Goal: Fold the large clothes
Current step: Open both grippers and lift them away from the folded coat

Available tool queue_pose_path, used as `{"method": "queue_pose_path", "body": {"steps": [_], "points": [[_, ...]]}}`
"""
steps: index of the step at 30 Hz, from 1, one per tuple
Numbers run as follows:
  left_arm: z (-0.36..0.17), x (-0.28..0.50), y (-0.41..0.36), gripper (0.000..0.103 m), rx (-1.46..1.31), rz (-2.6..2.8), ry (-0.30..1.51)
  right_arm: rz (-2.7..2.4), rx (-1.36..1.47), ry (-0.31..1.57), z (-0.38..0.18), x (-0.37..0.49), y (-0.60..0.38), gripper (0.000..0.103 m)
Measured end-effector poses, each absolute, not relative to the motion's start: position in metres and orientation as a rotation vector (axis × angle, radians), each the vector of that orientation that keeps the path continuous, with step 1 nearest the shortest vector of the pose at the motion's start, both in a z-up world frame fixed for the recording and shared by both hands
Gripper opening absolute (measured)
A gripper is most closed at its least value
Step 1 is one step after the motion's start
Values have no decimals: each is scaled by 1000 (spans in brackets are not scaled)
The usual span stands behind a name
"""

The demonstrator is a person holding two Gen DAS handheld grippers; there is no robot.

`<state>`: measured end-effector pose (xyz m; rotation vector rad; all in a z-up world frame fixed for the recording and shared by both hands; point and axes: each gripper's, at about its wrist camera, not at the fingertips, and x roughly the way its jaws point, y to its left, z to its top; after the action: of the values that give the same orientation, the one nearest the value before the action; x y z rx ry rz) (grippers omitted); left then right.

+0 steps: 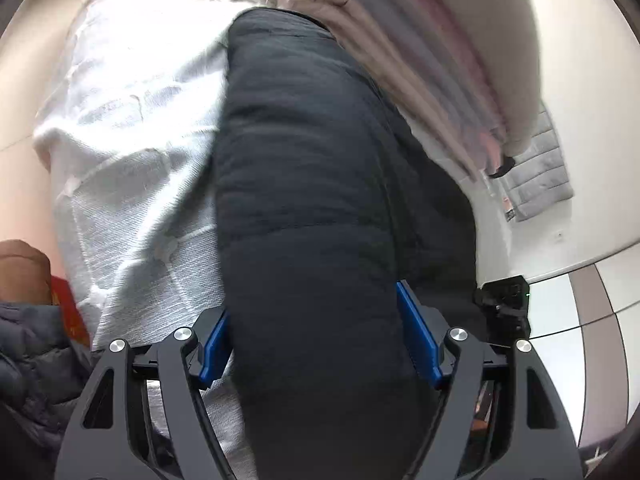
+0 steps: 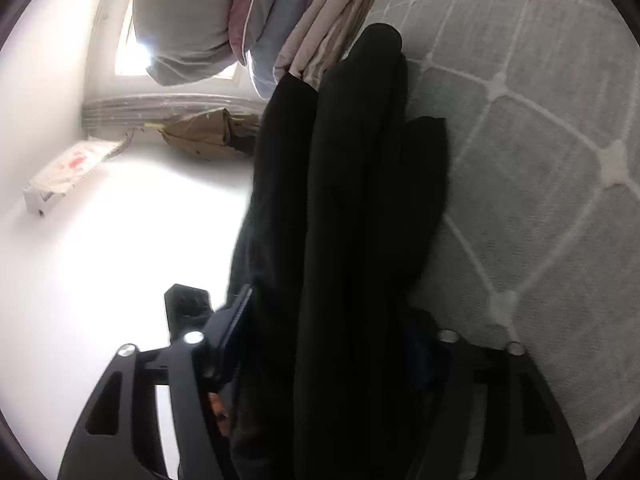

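Black padded clothing (image 1: pixel 316 208) lies folded in a thick bundle on a grey quilted spread (image 2: pixel 540 152), running up between the blue pads of the left gripper (image 1: pixel 320 344); those fingers stand apart around it, and whether they press on it is unclear. The right gripper (image 2: pixel 332 344) straddles the bundle's other end; its grip cannot be told. A stack of folded bedding (image 1: pixel 432 80) lies just beyond. White floor (image 2: pixel 120 240) lies open at the spread's edge.
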<state>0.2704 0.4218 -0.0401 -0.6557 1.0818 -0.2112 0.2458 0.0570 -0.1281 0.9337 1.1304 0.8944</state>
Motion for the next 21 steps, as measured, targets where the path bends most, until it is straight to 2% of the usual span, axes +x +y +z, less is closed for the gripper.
{"method": "queue_pose_path", "body": {"steps": [5,7,10,17,21], "points": [[17,224,426,71,-507,-24,930,771,747,1071,-72,222,29,73],[38,203,416,80,-417,65,888,695,613,1027,-50,198,17,77],[59,172,390,84,-292,169,832,572,401,918,-19,153,17,85],[74,113,327,84,-185,230,754,415,155,716,26,61,56,89],[80,82,298,86,-146,247,729,387,119,649,36,37,88,90]]}}
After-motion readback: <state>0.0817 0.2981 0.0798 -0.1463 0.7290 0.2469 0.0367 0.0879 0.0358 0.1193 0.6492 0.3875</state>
